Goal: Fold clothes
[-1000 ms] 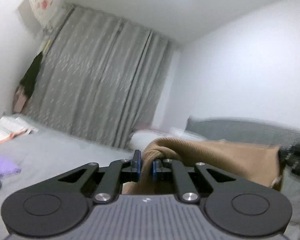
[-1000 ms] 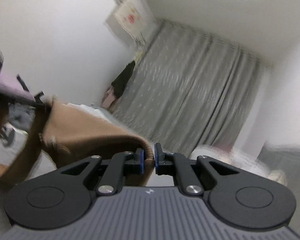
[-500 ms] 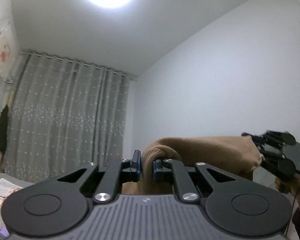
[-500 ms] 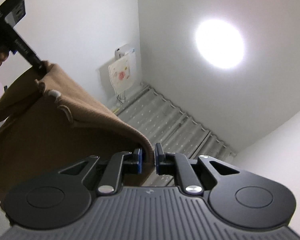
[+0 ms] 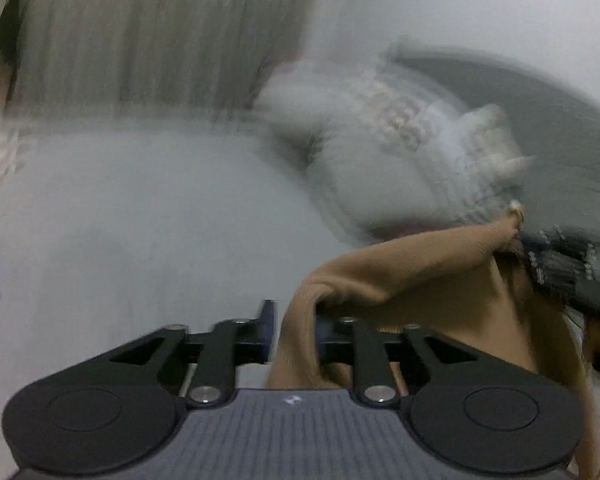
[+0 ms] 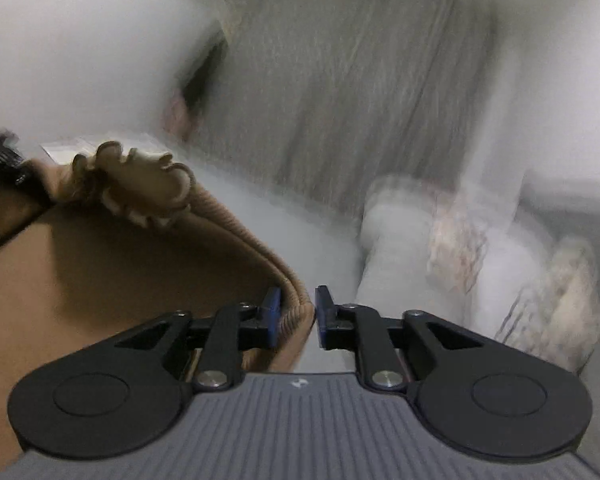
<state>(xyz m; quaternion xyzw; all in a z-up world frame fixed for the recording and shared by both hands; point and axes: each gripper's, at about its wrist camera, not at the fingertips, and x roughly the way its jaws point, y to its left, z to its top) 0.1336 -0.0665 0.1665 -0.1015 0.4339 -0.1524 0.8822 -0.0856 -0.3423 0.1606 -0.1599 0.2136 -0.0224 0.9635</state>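
Observation:
A tan knit garment [image 5: 412, 276] hangs stretched in the air between my two grippers. My left gripper [image 5: 294, 330] is shut on one bunched corner of it. From there the cloth runs right to the other gripper [image 5: 568, 276], seen dark and blurred. In the right wrist view my right gripper [image 6: 296, 316] is shut on the ribbed edge of the garment [image 6: 112, 264]. A scalloped trim [image 6: 148, 184] shows on the cloth, which spreads left toward the left gripper [image 6: 0, 156] at the frame edge. Both views are motion-blurred.
Below lies a pale grey bed [image 5: 140, 208]. White pillows and a patterned cushion [image 5: 400, 132] sit against the grey headboard [image 5: 540, 96]. Grey curtains [image 6: 360, 80] cover the far wall, with dark clothing [image 6: 200, 76] hanging beside them.
Both grippers have swung down from pointing at the ceiling to pointing at the bed and pillows. The garment stays gripped at both corners. The views are now heavily blurred.

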